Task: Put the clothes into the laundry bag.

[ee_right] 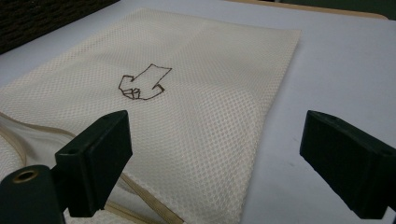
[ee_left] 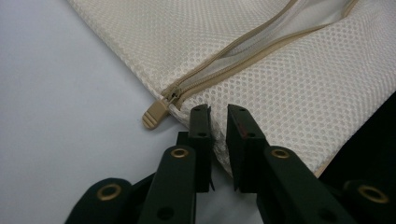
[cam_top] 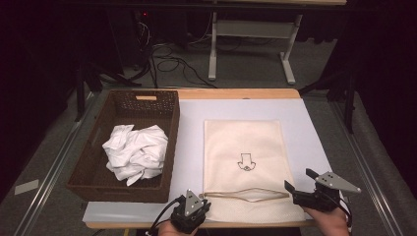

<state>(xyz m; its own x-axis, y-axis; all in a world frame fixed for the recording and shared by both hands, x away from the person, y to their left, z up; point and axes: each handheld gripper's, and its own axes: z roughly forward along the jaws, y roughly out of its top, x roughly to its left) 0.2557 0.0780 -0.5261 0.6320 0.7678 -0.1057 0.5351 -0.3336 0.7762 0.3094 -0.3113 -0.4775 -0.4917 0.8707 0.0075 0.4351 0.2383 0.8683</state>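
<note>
Mesh laundry bag (cam_top: 243, 147) corner pinched in left gripper (ee_left: 218, 116) fingers; right gripper (ee_right: 215, 154) fingers wide apart.

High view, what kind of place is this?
Probably a lab or studio set up for recording: a table with a mesh laundry bag, dark curtains around, loose cables on the carpet.

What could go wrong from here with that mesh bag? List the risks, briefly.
1. The left gripper has its jaws nearly shut on the near edge of the mesh bag, beside the zipper pull. It pinches mesh, not the pull, so lifting may drag the whole bag.
2. The right gripper hangs open at the bag's right corner, holding nothing; the bag could slide on the smooth table.
3. The zipper is partly open, so the opening may sag shut.
</note>
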